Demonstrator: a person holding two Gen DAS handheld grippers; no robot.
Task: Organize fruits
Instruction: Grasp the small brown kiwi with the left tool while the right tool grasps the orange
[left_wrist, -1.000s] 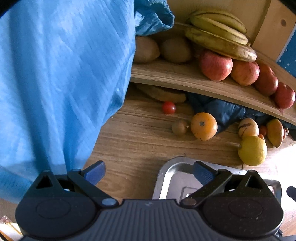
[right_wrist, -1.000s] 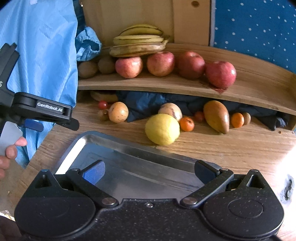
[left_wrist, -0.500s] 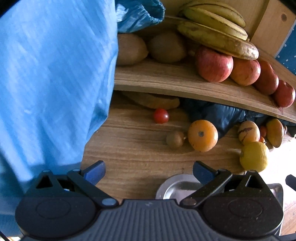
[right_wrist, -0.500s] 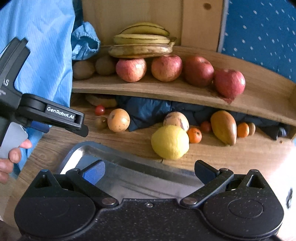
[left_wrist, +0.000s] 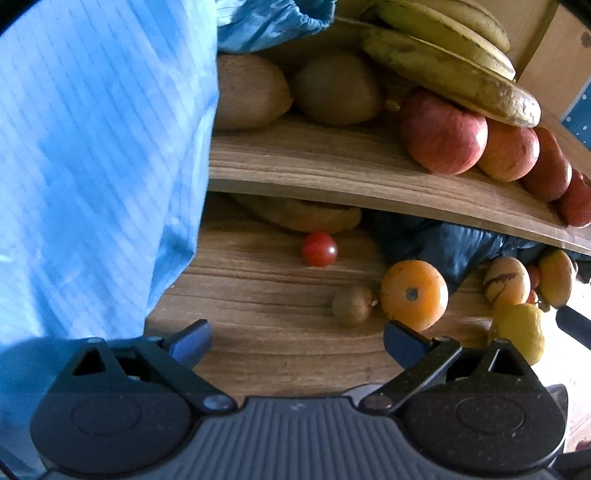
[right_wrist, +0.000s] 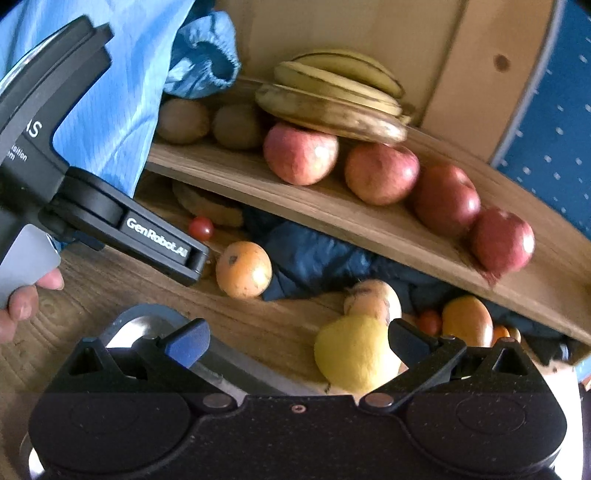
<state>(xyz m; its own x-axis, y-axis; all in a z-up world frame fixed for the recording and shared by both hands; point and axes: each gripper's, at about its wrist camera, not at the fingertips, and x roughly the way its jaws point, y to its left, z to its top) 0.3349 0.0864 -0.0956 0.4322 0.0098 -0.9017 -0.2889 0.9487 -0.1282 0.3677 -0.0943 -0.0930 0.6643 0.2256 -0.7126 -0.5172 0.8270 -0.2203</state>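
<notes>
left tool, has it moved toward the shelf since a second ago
Yes. The left tool has moved forward toward the wooden shelf: the shelf and cherry tomato look larger, and the metal tray has nearly dropped out of view.

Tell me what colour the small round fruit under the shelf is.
Red; the cherry tomato shows best in the left wrist view.

Both grippers have moved in toward the shelf (left_wrist: 332, 166). Left gripper (left_wrist: 295, 339) now past the tray (right_wrist: 147, 325), over bare counter (left_wrist: 258, 295). Right gripper (right_wrist: 295, 339) tilted, nearer the lemon (right_wrist: 354, 354).
</notes>
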